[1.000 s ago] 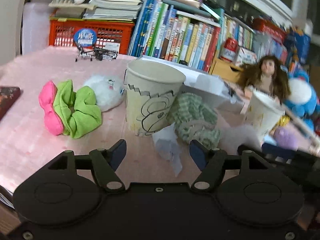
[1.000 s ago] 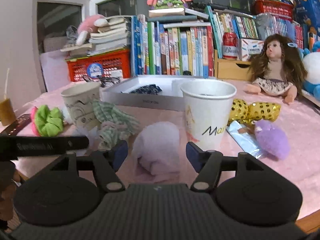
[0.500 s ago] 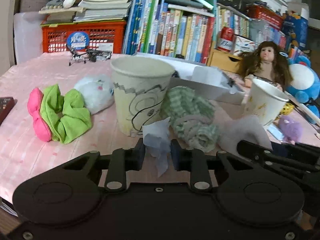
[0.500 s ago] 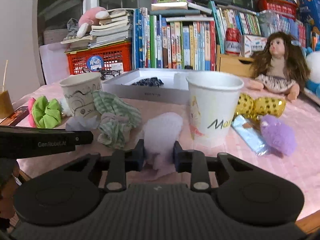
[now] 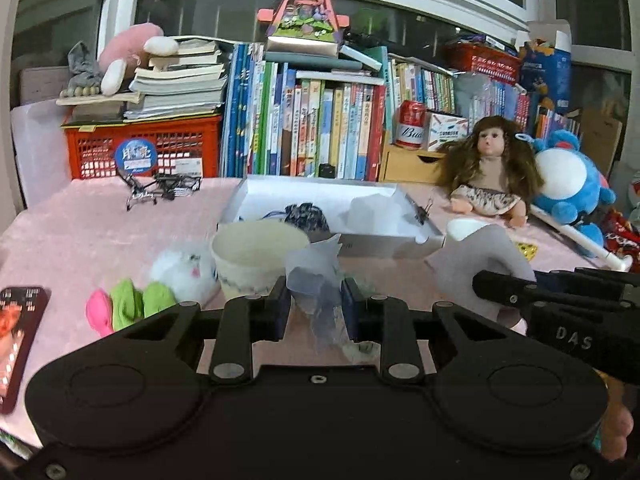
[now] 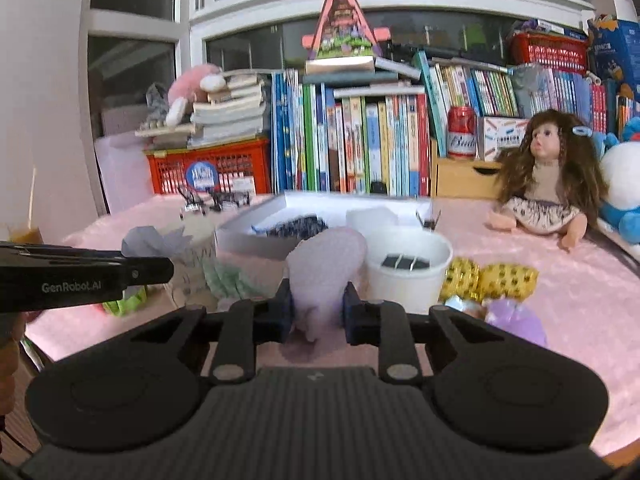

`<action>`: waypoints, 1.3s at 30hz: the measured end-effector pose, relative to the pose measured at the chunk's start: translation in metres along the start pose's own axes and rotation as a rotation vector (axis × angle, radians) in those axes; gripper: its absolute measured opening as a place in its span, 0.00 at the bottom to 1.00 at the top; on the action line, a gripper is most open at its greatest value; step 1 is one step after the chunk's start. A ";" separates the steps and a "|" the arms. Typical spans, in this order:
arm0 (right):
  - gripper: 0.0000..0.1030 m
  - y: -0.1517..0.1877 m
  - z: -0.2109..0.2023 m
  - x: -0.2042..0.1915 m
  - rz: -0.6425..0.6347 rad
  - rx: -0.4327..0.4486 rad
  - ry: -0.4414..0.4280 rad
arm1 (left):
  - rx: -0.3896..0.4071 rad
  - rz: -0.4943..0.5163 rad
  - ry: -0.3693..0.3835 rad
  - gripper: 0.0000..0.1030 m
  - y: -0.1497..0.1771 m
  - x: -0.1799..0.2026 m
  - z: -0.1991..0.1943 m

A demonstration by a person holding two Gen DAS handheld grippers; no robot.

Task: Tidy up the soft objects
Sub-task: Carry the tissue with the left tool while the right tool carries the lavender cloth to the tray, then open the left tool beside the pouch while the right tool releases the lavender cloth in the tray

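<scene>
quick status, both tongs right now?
Left tongs: closed on a pale blue sheer cloth.
Right tongs: closed on a pale pink soft cloth.

My left gripper (image 5: 314, 309) pinches sheer, crinkled pale-blue fabric (image 5: 316, 280) beside a matt paper cup (image 5: 258, 258); my right gripper (image 6: 317, 312) squeezes fuzzy lilac cloth (image 6: 326, 270) over the velvety pink tablecloth (image 6: 560, 300).

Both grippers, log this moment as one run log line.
left gripper: shut on pale blue scrunchie | right gripper: shut on lilac scrunchie | both raised near paper cups | white box: open behind
</scene>
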State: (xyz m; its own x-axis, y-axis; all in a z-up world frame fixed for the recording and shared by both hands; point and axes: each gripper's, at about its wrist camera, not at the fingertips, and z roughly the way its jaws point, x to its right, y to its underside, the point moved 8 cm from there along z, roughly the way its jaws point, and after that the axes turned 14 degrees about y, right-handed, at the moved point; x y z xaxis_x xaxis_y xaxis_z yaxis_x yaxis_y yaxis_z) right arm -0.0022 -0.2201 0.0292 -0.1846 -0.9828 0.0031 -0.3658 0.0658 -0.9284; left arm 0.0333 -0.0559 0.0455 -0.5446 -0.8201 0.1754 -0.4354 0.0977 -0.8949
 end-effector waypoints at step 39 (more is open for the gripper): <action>0.28 -0.085 0.198 0.061 0.042 -0.412 0.169 | -0.482 -0.146 -0.053 0.25 -0.113 -0.128 0.212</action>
State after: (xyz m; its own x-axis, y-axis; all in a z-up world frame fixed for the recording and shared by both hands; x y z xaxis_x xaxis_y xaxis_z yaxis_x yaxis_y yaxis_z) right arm 0.1984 -0.3202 0.0346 -0.3412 -0.9380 0.0615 -0.6816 0.2019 -0.7033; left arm 0.3042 -0.0811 0.0377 -0.4217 -0.8708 0.2528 -0.7925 0.2184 -0.5694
